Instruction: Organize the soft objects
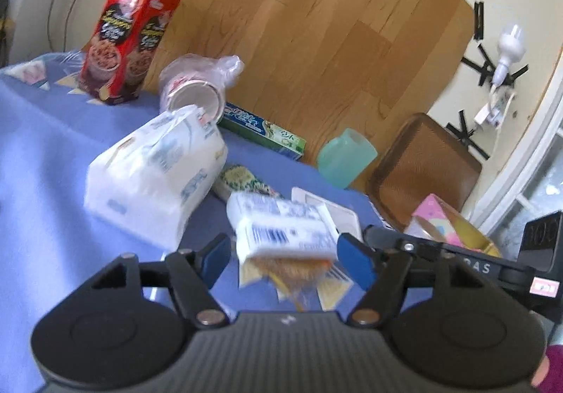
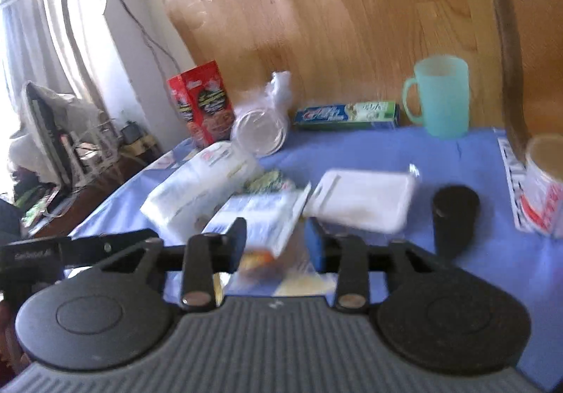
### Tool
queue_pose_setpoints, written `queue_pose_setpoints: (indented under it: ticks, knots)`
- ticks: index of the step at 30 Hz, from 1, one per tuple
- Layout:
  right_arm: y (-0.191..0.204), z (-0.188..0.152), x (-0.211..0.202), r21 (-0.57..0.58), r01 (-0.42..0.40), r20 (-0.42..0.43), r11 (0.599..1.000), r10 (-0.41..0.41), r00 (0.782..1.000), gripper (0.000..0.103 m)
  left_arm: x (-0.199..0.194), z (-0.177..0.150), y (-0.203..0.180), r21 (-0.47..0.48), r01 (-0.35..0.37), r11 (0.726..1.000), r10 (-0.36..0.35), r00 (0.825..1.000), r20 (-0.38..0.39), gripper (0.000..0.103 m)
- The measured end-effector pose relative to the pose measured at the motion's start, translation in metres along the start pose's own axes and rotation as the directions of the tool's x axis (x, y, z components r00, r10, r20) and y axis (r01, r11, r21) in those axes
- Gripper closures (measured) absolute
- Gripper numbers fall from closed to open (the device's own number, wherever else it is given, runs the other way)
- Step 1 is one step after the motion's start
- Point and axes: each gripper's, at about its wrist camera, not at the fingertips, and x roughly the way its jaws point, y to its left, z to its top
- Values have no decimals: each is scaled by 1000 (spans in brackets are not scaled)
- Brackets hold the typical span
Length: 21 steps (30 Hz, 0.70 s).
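A small white and blue packet point(image 1: 281, 227) with a barcode lies on the blue tablecloth, between the blue pads of my open left gripper point(image 1: 285, 257); the pads stand apart from it. The same packet point(image 2: 260, 217) lies between the fingers of my open right gripper point(image 2: 276, 239). A large white soft pack point(image 1: 155, 174) lies to the left, also in the right wrist view point(image 2: 200, 188). A green patterned pouch point(image 1: 242, 180) lies behind the packet. Yellow and orange wrappers point(image 1: 299, 275) lie under it.
A red box point(image 1: 126, 41), a bagged cup stack point(image 1: 197, 86), a toothpaste box point(image 1: 264, 130) and a teal mug point(image 2: 440, 97) stand along the back. A white tray point(image 2: 362, 199), a black cylinder point(image 2: 454, 217) and a tape roll point(image 2: 543, 181) are on the right.
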Motion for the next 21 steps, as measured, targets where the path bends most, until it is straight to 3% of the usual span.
queue_pose_setpoints:
  ticks: [3, 5, 7, 14, 17, 21]
  knots:
    - [-3, 6, 25, 27, -10, -42, 1000, 11, 999, 62, 26, 5, 2, -6, -33, 999, 33, 999, -26, 31]
    - [-4, 6, 39, 28, -3, -79, 1000, 5, 997, 66, 43, 2, 7, -24, -12, 1000, 11, 997, -76, 58]
    - [-3, 1, 45, 45, -14, -115, 999, 19, 993, 75, 45, -4, 4, -23, -13, 1000, 11, 996, -89, 58]
    - [12, -23, -21, -42, 39, -31, 998, -40, 999, 76, 9, -25, -46, 86, 98, 991, -94, 994, -57, 58]
    - [10, -38, -58, -42, 37, -30, 998, -38, 999, 76, -1, -41, -63, 81, 169, 982, -161, 982, -96, 58]
    - [1, -60, -80, 19, 63, -49, 998, -62, 997, 76, 2, -66, -83, 130, 181, 975, -162, 976, -148, 55]
